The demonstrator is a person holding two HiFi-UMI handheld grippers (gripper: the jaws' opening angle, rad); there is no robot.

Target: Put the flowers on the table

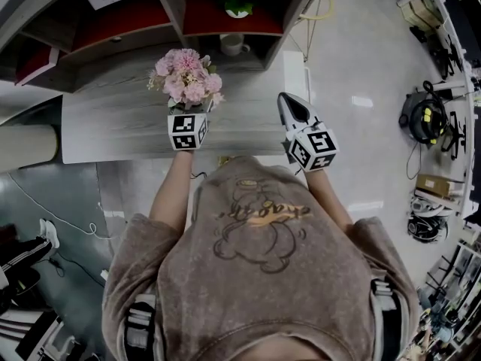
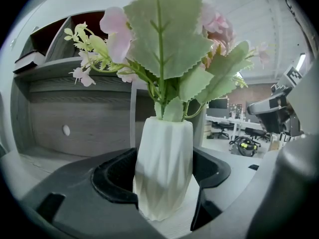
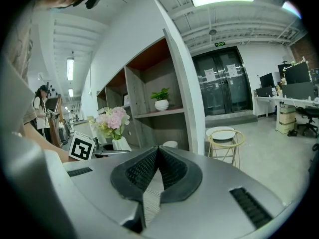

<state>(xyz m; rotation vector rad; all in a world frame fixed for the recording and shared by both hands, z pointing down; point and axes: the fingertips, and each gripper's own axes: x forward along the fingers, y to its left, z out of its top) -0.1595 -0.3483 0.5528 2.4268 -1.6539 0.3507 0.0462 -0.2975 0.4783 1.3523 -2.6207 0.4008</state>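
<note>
Two forearms (image 1: pixel 171 190) forward, left gripper (image 2: pixel 163 173) clasping vase (image 2: pixel 164 148)

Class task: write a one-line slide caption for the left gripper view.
Left gripper shut on a white vase of pink flowers, its base on the wooden table.

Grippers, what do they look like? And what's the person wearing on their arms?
The left gripper and right gripper have smooth grey bodies with black ribbed pads inside the jaws. Each carries a white cube printed with black square markers. The person wears a brownish short-sleeved T-shirt with a cartoon print.
</note>
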